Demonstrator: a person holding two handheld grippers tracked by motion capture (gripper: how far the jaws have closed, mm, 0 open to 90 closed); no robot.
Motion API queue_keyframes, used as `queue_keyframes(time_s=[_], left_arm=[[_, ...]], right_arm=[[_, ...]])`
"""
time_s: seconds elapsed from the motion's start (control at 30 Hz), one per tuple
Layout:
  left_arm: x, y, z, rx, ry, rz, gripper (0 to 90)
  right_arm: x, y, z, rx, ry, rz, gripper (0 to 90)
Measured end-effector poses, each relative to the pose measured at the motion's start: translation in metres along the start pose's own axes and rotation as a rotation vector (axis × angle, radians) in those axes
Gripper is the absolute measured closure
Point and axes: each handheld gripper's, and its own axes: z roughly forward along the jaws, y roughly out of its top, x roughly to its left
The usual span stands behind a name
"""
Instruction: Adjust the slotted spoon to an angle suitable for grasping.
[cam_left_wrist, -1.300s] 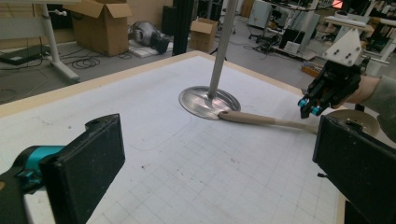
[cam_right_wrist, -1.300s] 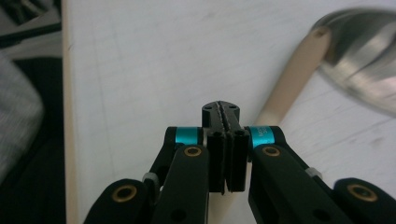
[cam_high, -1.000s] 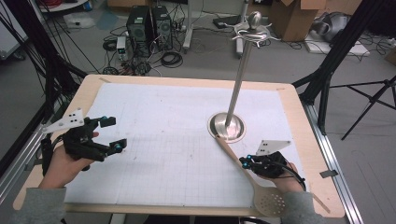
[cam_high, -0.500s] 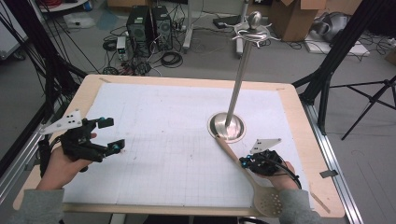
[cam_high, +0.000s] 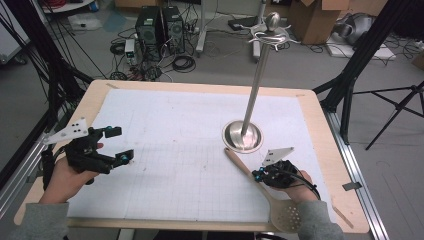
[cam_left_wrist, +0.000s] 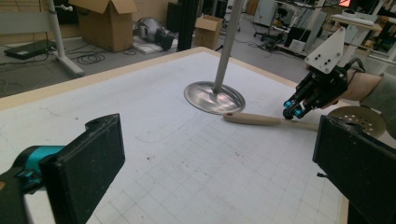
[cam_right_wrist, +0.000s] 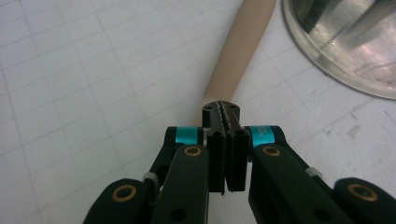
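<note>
Two grippers over gridded paper (cam_high: 180, 150): left gripper (cam_high: 115, 146) jaws apart, right gripper (cam_high: 258, 174) jaws closed, empty.

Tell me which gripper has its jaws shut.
The right gripper, over the wooden spoon handle near the stand base; its pads meet with nothing between them. The left gripper holds its jaws wide apart.

The left hand (cam_high: 70, 172) holds the left gripper (cam_high: 117, 145) low over the table's near left side, jaws spread wide, nothing between them. The right hand (cam_high: 295, 182) holds the right gripper (cam_high: 256, 175) tipped downward, its jaws pressed together, pads meeting.
</note>
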Motion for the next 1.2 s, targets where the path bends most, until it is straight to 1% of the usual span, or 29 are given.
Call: queue_keyframes(time_s=[0.13, 0.23, 0.3, 0.43, 0.53, 0.6, 0.7, 0.83, 0.93, 1.03, 1.1, 1.2], left_arm=[[0.0, 0.0, 0.0, 0.0, 0.001, 0.0, 2.6], [0.0, 0.0, 0.0, 0.002, 0.001, 0.001, 2.6], [0.0, 0.0, 0.0, 0.002, 0.0, 0.001, 2.6], [0.0, 0.0, 0.0, 0.004, 0.001, -0.001, 2.6], [0.0, 0.0, 0.0, 0.003, -0.001, 0.0, 2.6], [0.0, 0.0, -0.001, 0.001, -0.001, 0.003, 2.7], [-0.001, 0.001, -0.002, -0.009, 0.001, 0.002, 2.6], [0.0, 0.001, -0.002, -0.007, 0.0, 0.002, 2.6], [0.001, 0.0, -0.001, 0.0, 0.0, 0.001, 2.6], [0.001, 0.0, -0.001, -0.002, -0.001, 0.0, 2.6], [0.002, 0.0, 0.0, -0.003, -0.002, -0.001, 2.6], [0.001, 0.0, 0.002, -0.001, -0.006, -0.001, 2.6]], right_arm=[[0.003, 0.003, 0.002, 0.001, 0.028, -0.033, 89.6], [0.007, 0.006, 0.004, 0.001, 0.062, -0.08, 89.6], [0.009, 0.008, 0.004, 0.004, 0.056, -0.095, 89.6], [0.011, 0.011, -0.006, -0.026, 0.044, -0.086, 89.6], [0.016, 0.012, -0.011, -0.034, 0.073, -0.093, 89.6], [0.02, 0.012, -0.01, -0.034, 0.087, -0.089, 89.6], [0.024, 0.012, -0.008, -0.032, 0.096, -0.067, 89.6], [0.028, 0.011, -0.005, 0.008, 0.104, -0.044, 89.6], [0.031, 0.01, -0.003, 0.05, 0.12, -0.056, 89.6], [0.033, 0.006, -0.003, 0.097, 0.131, -0.054, 89.6], [0.033, 0.003, -0.004, 0.107, 0.134, -0.044, 89.6], [0.031, -0.001, -0.006, 0.117, 0.132, -0.044, 89.7]])
